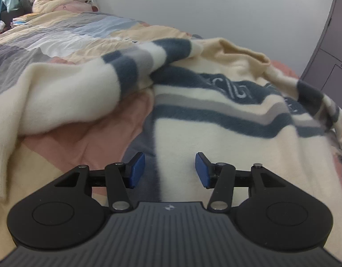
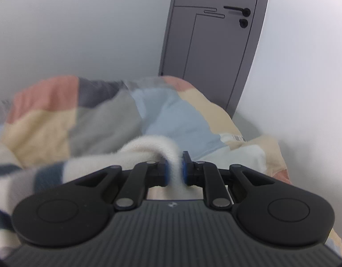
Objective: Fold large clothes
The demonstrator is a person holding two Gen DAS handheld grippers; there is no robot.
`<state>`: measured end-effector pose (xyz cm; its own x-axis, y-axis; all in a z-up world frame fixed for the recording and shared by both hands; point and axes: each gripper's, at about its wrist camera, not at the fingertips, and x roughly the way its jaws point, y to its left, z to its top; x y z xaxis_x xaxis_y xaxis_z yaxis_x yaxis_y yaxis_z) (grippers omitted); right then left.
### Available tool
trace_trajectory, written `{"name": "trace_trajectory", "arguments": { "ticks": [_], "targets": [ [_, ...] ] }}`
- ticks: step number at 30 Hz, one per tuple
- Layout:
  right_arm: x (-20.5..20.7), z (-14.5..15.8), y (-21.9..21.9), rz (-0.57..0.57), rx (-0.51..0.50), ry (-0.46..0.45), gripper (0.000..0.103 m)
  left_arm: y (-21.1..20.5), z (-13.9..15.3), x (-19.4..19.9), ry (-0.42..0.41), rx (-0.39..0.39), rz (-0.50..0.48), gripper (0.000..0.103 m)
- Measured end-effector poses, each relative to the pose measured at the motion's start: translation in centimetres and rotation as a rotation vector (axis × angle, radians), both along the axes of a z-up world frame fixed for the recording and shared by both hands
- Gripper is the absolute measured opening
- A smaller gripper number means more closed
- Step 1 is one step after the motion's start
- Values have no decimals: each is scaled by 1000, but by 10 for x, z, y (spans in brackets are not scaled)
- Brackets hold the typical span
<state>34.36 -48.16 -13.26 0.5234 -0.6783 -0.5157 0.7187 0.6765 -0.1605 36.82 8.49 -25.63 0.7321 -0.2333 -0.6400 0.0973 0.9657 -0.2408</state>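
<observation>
A cream fleece sweater (image 1: 215, 138) banded in navy and grey, with pale lettering stitched into the widest navy stripe, lies spread across a bed covered by a patchwork quilt (image 1: 66, 37) of peach, pink, grey and pale blue. One sleeve (image 1: 66, 95) is doubled over toward the chest, showing its plush cream lining. The left claw (image 1: 170, 170) hovers just above the garment's lower body, blue pads apart with nothing between them. The right claw (image 2: 175, 171) is clamped on a thick cream fold of the sweater (image 2: 148, 146), lifted off the quilt (image 2: 104, 115) before a grey door (image 2: 213, 44). The right-wrist view is smeared, so which part of the garment is pinched cannot be told. The lettering is too soft to read, and the hem is hidden behind the left claw's body.
</observation>
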Motion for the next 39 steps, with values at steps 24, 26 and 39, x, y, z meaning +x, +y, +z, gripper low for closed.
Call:
{"name": "trace_trajectory", "arguments": {
  "ticks": [24, 26, 39],
  "targets": [
    [-145, 12, 81, 161, 399, -332, 62, 34, 10, -26, 63, -109, 82, 58],
    [-155, 11, 91, 186, 473, -307, 63, 33, 11, -36, 81, -147, 85, 58],
    [-180, -65, 155, 251, 915, -70, 64, 12, 3, -103, 202, -296, 79, 58]
  ]
}}
